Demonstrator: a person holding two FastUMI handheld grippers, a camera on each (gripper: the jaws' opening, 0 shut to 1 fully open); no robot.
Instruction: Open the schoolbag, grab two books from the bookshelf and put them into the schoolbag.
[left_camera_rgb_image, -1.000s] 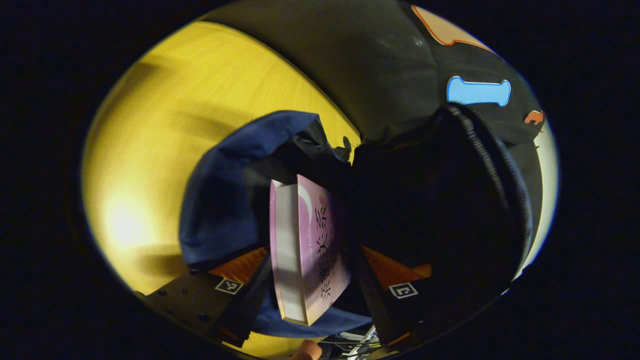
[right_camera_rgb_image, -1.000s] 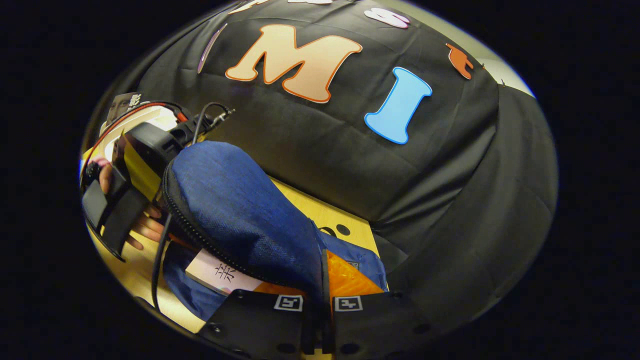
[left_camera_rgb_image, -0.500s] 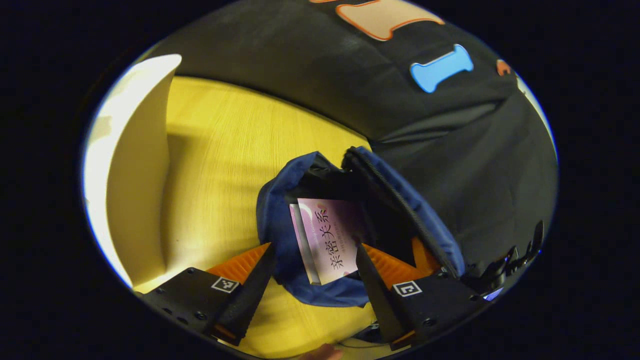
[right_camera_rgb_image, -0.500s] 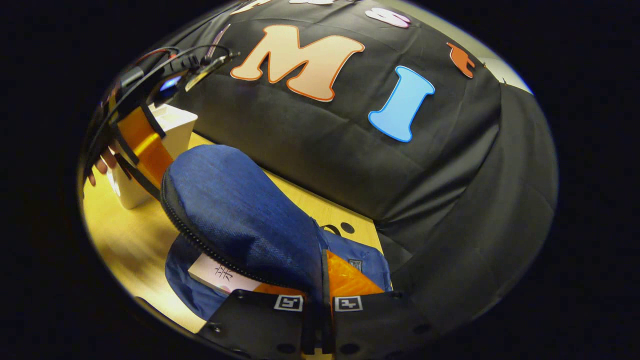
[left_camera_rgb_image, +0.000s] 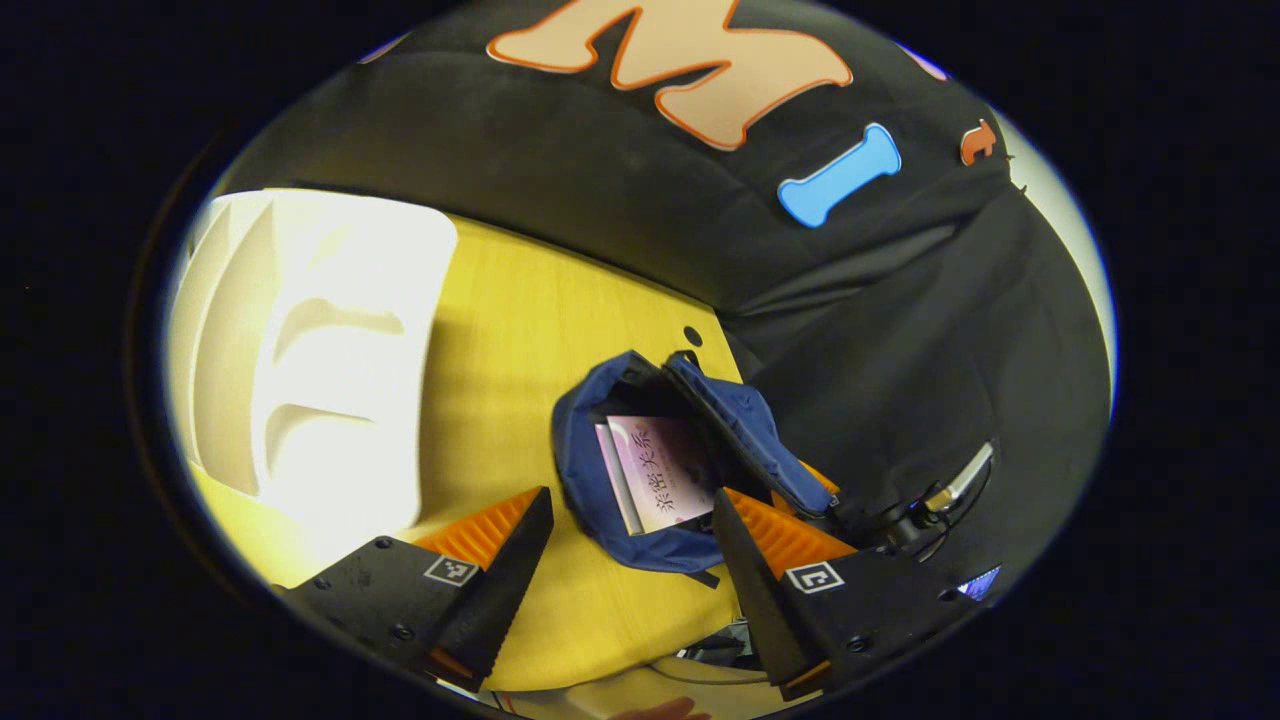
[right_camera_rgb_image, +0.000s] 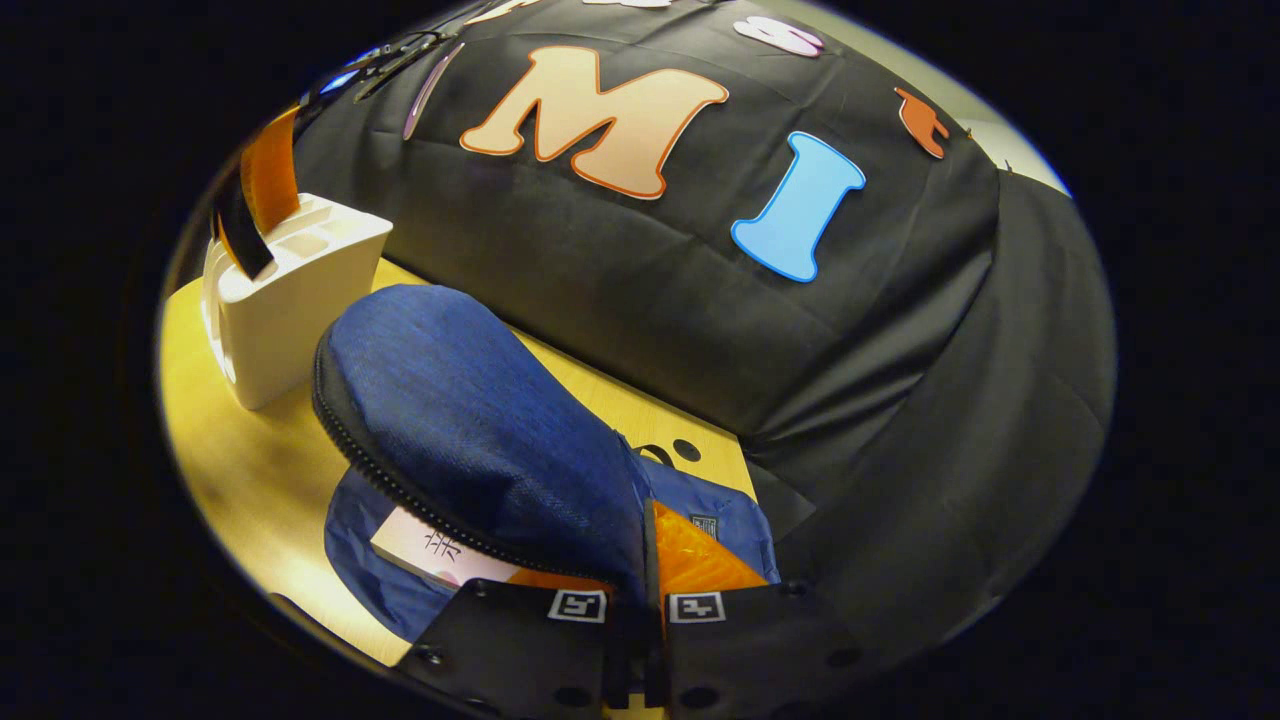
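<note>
With one book (left_camera_rgb_image: 662, 468) lying in the schoolbag (left_camera_rgb_image: 600, 480), your left gripper (left_camera_rgb_image: 632, 545) is spread empty; right gripper (right_camera_rgb_image: 640, 590) pinches the flap (right_camera_rgb_image: 470, 420). Next: bookshelf (left_camera_rgb_image: 310, 350), 9 o'clock.

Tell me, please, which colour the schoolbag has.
The schoolbag is dark blue; the right gripper view shows it best.
</note>
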